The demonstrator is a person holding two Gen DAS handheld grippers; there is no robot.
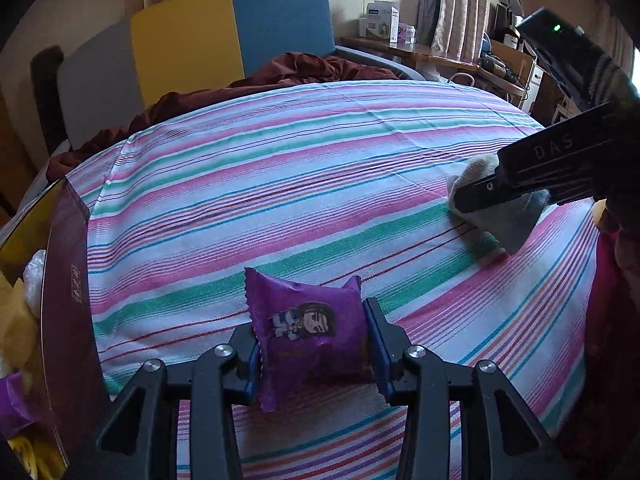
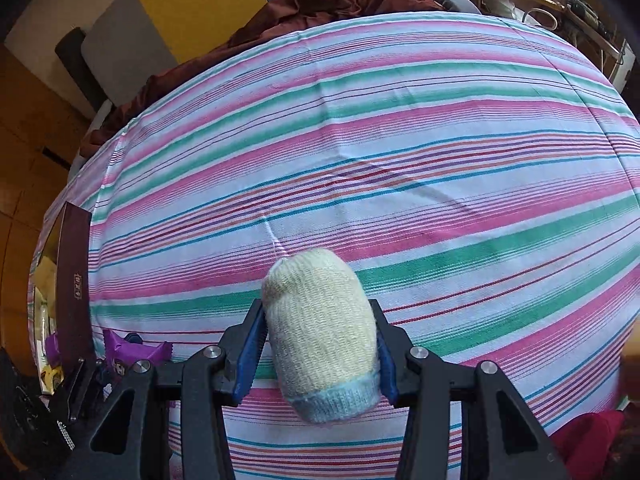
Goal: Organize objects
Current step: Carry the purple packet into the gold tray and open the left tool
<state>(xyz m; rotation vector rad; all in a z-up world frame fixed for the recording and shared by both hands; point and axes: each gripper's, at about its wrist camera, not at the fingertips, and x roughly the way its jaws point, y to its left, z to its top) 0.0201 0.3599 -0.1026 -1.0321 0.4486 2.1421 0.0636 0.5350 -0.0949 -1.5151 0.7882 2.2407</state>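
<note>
A purple snack packet [image 1: 308,320] with a cartoon figure sits upright between the blue pads of my left gripper [image 1: 310,334], which is shut on it just above the striped bedsheet [image 1: 320,168]. My right gripper [image 2: 316,314] is shut on a rolled cream sock [image 2: 320,328] with a pale blue cuff. In the left wrist view that sock [image 1: 500,228] hangs at the right, low over the sheet. The right wrist view shows the purple packet [image 2: 132,350] at lower left, beside a dark maroon box [image 2: 74,280].
The open maroon box [image 1: 66,280] stands at the bed's left edge with yellow and purple packets inside. A dark red blanket [image 1: 304,68] is bunched at the far side, before a yellow and blue chair [image 1: 232,32]. A red cloth [image 2: 588,436] lies at the right.
</note>
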